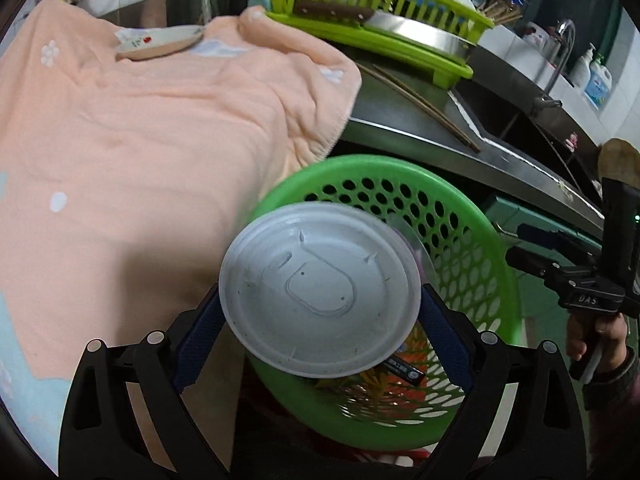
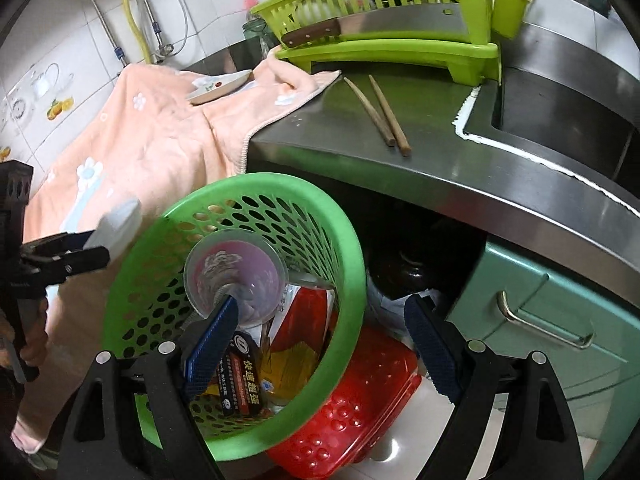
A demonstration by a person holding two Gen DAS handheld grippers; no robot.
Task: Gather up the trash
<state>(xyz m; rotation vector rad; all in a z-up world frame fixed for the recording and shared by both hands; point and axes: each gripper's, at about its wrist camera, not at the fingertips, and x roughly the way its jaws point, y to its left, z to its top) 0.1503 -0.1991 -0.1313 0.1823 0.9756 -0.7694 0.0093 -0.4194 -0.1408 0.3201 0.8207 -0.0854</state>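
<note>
A round white plastic lid sits between the blue pads of my left gripper, which is shut on its edges, just above the rim of a green perforated basket. In the right wrist view the same lid shows edge-on at the left, held by my left gripper. My right gripper stands open over the basket. A clear cup with a purple inside lies in the basket beside the left finger. Wrappers and a dark packet fill the bottom.
A peach towel with a small plate drapes the steel counter. Two chopsticks lie near a lime dish rack holding a cleaver. The sink is at right. A red basket and a teal drawer are below.
</note>
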